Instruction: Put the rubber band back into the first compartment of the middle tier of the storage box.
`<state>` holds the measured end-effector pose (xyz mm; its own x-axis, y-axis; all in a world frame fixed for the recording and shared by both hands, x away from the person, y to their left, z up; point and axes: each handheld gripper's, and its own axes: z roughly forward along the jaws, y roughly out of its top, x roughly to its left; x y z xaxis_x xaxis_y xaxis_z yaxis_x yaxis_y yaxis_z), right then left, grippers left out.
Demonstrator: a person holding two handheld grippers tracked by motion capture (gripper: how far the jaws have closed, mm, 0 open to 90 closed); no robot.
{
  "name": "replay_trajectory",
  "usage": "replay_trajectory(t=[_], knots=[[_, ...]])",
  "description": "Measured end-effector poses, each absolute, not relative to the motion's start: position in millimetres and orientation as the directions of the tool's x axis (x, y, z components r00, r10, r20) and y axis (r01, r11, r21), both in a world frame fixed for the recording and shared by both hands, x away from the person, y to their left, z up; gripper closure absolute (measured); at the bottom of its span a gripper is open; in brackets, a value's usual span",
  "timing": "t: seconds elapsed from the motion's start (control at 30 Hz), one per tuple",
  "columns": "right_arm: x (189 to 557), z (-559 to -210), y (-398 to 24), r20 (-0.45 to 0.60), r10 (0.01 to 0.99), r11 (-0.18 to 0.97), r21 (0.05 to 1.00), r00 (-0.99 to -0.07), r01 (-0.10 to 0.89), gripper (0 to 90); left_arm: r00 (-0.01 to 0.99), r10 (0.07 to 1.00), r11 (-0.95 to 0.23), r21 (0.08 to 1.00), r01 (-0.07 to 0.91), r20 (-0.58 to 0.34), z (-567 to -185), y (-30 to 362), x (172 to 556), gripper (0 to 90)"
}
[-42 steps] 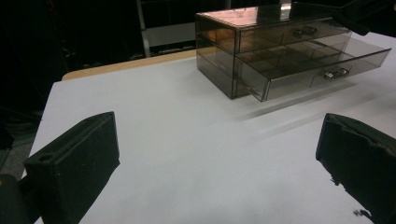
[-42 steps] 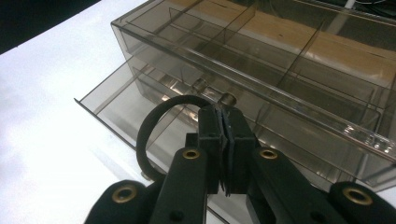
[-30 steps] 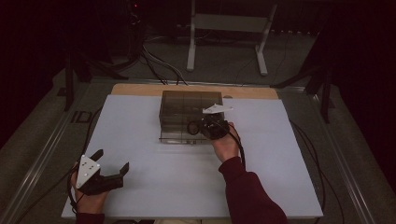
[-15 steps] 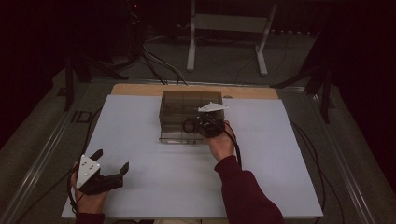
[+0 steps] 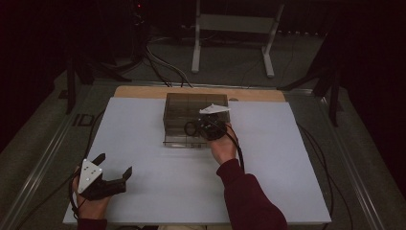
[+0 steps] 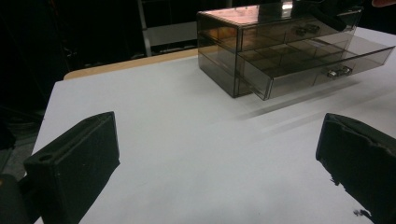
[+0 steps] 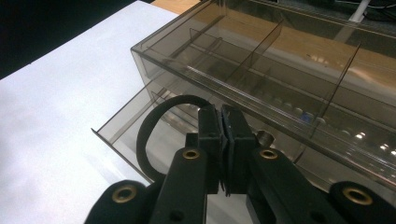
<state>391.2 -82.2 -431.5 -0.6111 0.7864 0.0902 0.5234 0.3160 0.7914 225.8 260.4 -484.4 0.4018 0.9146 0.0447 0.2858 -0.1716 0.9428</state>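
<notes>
Left gripper [image 5: 111,179] rests low at the near left corner of the white surface [image 5: 158,191], held in the person's left hand [image 5: 91,208], with its two black jaws spread wide and nothing between them; in the left gripper view the bare sheet shows between both jaws. Farther along, at the middle of the far edge of the surface, stands the smoked transparent drawer box [image 5: 191,108], a two-tier organiser with internal dividers. Its lower drawer [image 6: 322,70] is drawn part-way out toward the person, and its small metal pull [image 6: 339,72] is visible on the front panel; the upper drawer [image 6: 299,35] sits flush in the housing. No contents can be made out in the compartments. To the right of centre, the right gripper [image 5: 207,128] is held at the front of the box by the right hand [image 5: 224,148], whose dark red sleeve [image 5: 249,201] runs back toward the near edge. In the right gripper view its jaws stand pressed together, pad against pad, directly before the upper drawer front, and a small knob [image 7: 265,138] sits just beside the tips; whether it is pinched between the pads cannot be told. Judged status: the lower drawer is partly opened, the upper drawer is not yet moved, and the work in hand appears to be at the front of the upper tier.
</notes>
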Motion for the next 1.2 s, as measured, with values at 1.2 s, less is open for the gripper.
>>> replay_trajectory(t=[1.2], knots=[[398, -433, -58, 0.099, 0.771, 0.321, 0.793, -0.63, 0.518, 88.1, 0.403, 0.914, -0.17, 0.942, 0.289, 0.042, -485, 261, 226, 0.2]])
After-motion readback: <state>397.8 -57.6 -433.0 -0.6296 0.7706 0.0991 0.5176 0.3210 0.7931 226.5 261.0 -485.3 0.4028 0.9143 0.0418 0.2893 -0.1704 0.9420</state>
